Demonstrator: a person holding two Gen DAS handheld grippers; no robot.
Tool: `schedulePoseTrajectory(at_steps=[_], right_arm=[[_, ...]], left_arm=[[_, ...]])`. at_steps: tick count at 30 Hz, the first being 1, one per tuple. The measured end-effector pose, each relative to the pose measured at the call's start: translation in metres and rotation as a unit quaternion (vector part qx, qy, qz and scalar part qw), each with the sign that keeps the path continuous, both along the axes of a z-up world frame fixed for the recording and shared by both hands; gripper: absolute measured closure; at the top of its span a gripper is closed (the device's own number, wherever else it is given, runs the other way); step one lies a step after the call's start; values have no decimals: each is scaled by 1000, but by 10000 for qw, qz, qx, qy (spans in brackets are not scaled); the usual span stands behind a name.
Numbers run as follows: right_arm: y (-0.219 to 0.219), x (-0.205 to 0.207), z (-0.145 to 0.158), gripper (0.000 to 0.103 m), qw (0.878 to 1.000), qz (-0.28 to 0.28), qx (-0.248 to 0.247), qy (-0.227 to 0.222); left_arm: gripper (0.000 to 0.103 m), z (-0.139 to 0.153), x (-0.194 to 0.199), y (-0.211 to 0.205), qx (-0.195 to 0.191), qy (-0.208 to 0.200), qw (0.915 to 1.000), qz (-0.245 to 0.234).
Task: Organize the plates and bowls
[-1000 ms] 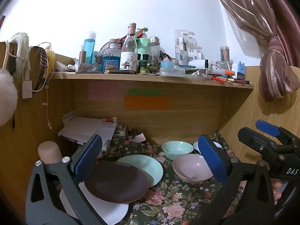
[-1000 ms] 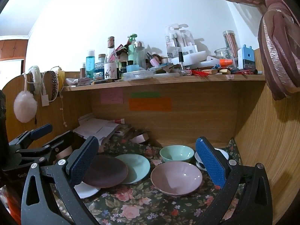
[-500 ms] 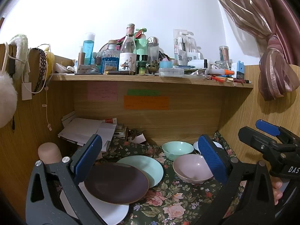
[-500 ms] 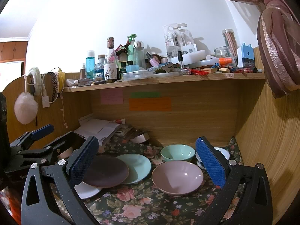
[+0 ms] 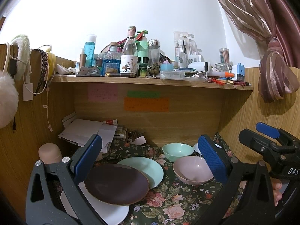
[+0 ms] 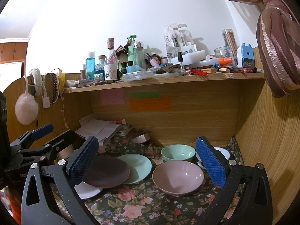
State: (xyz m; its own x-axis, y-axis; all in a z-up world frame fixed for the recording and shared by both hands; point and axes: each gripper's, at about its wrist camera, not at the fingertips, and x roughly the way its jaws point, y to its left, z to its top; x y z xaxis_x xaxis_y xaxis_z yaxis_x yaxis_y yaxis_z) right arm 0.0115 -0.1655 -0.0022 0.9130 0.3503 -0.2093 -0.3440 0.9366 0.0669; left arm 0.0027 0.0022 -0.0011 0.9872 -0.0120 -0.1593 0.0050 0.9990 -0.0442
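Note:
On the floral cloth (image 5: 168, 206) a dark brown plate (image 5: 116, 184) lies over a white plate (image 5: 110, 212) and a mint plate (image 5: 150, 168). A pink bowl (image 5: 193, 170) sits to the right, a mint bowl (image 5: 177, 150) behind it, and a white dish (image 6: 222, 152) is partly hidden at far right. My left gripper (image 5: 150, 161) is open and empty, hovering in front of the plates. My right gripper (image 6: 146, 165) is open and empty in front of the pink bowl (image 6: 178, 176). The right wrist view also shows the brown plate (image 6: 106, 172) and mint plate (image 6: 138, 166).
A wooden desk alcove encloses the cloth; a cluttered shelf (image 5: 150, 80) of bottles runs overhead. Papers (image 5: 84, 131) pile at back left, a beige cylinder (image 5: 49, 152) stands at left. A wooden side wall (image 6: 271, 150) and curtain (image 5: 277, 75) are at right.
Both views have shifted only slightly; the grippers stay open and the dishes have not moved.

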Motion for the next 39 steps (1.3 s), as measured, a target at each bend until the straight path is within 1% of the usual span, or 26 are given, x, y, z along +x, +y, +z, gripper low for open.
schedulePoseTrajectory(at_steps=[30,39], right_arm=[[-2,-1,3,0,10000,-14,33,12],[-4,2,2,0,10000,-14,55,70]], left_arm=[[0,1,0,0,14,-19,10000,-15],[0,-1,3,0,-1,31,10000,-42]])
